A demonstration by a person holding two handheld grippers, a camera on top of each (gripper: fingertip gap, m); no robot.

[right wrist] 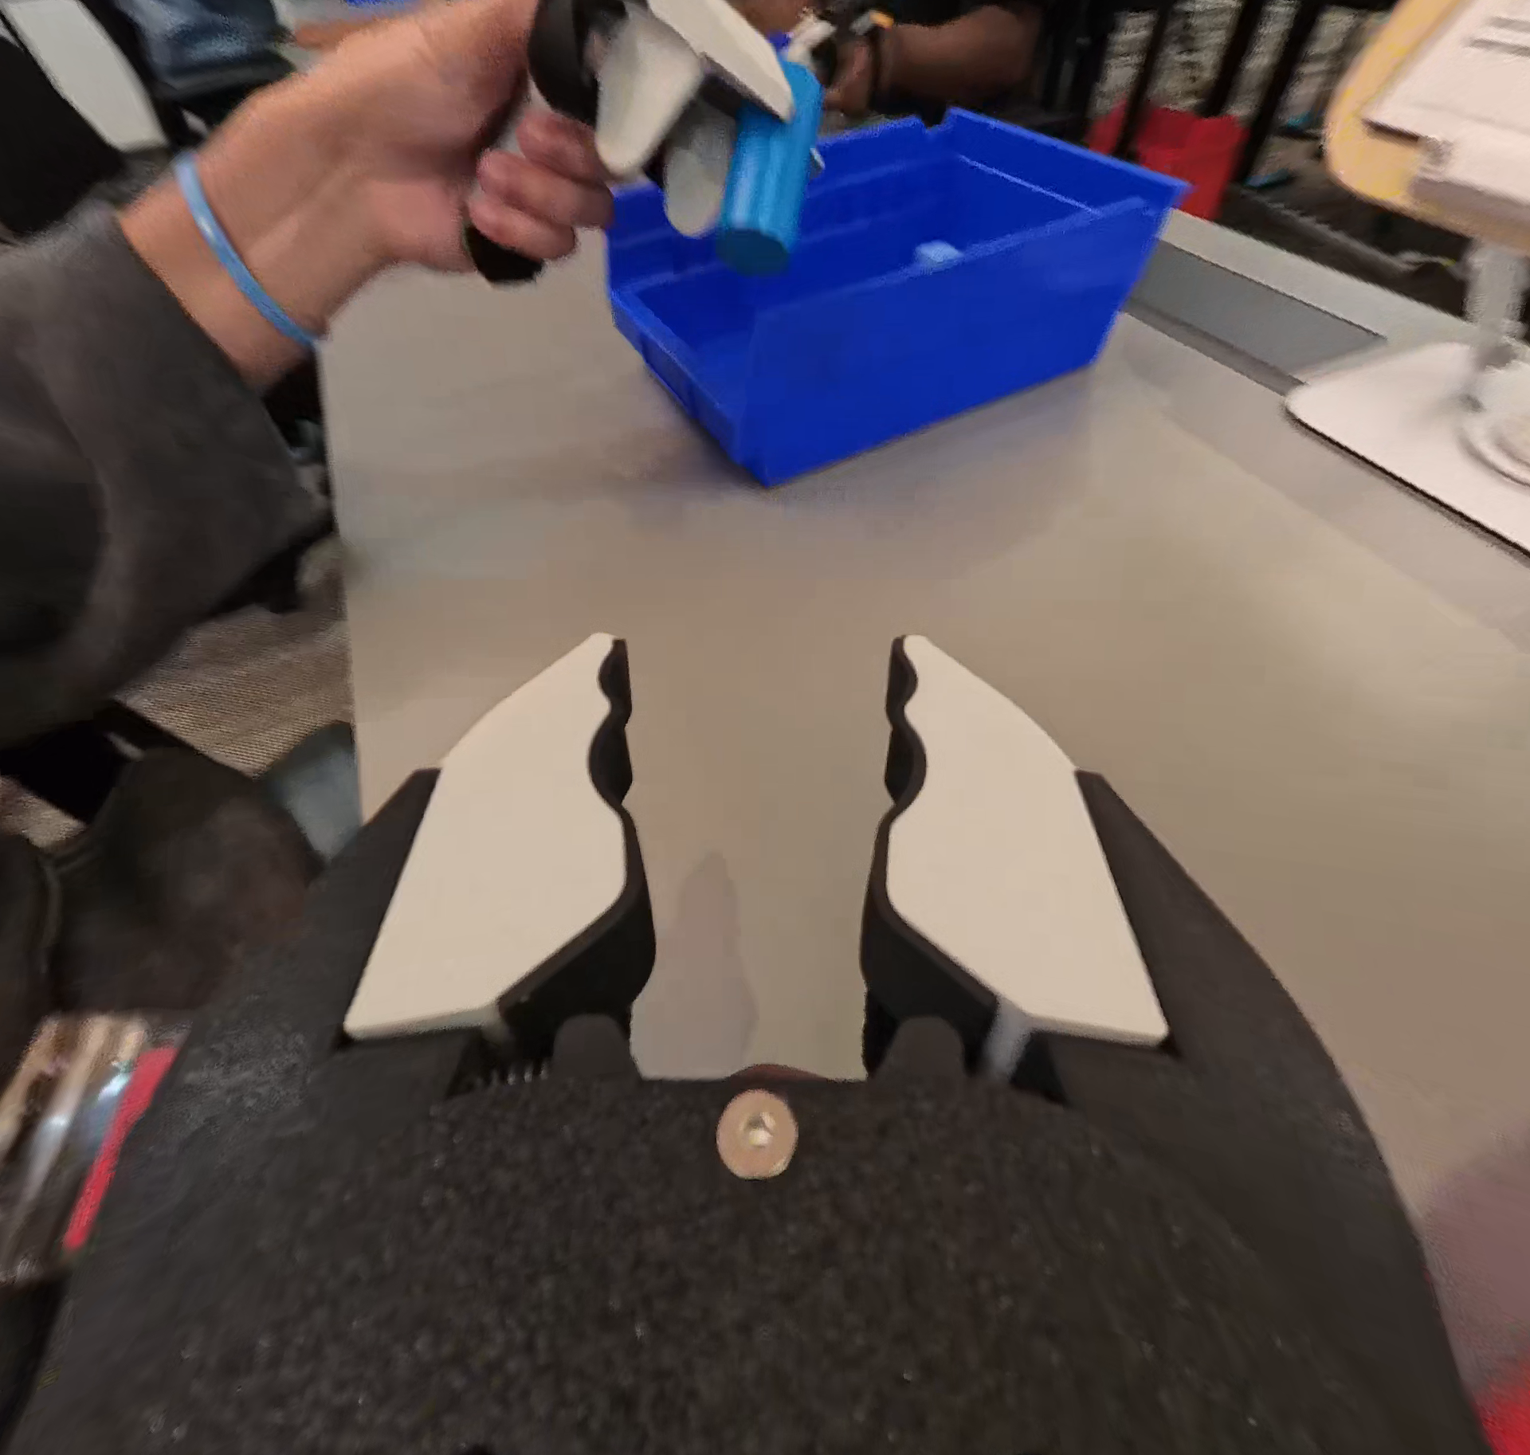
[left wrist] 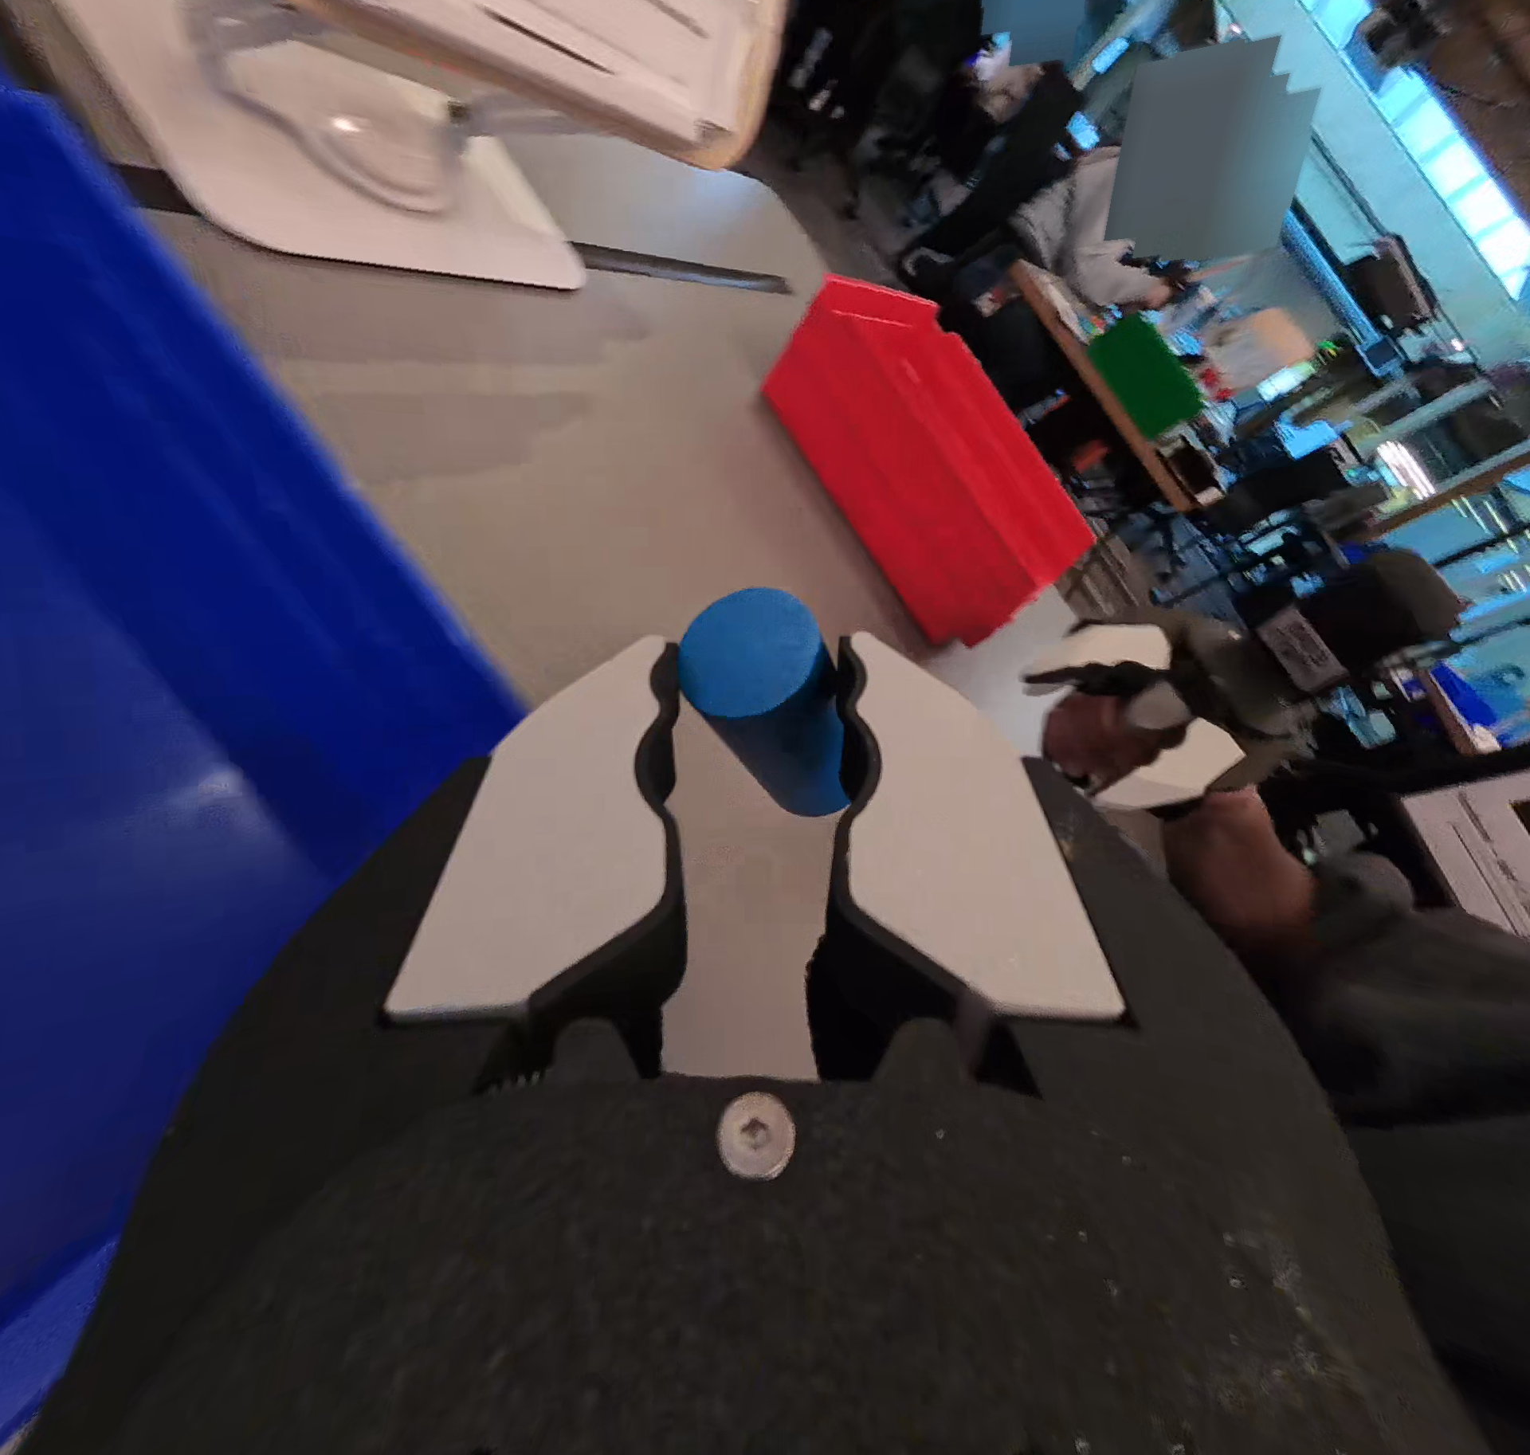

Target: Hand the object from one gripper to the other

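Observation:
A blue cylinder (left wrist: 766, 703) is clamped between the tips of my left gripper (left wrist: 757, 670), tilted, above the grey table (left wrist: 538, 438). In the right wrist view the same cylinder (right wrist: 766, 173) hangs from the left gripper (right wrist: 720, 115), held by a hand at the upper left, above the near edge of a blue bin (right wrist: 894, 322). My right gripper (right wrist: 757, 662) is open and empty, low over the table (right wrist: 745, 554). It also shows in the left wrist view (left wrist: 1142, 720) at the right, apart from the cylinder.
A blue bin (left wrist: 165, 587) fills the left side of the left wrist view. A red bin (left wrist: 919, 463) lies near the table's far edge. A white stand base (left wrist: 331, 165) holding a board sits at the back. People sit at desks beyond the table.

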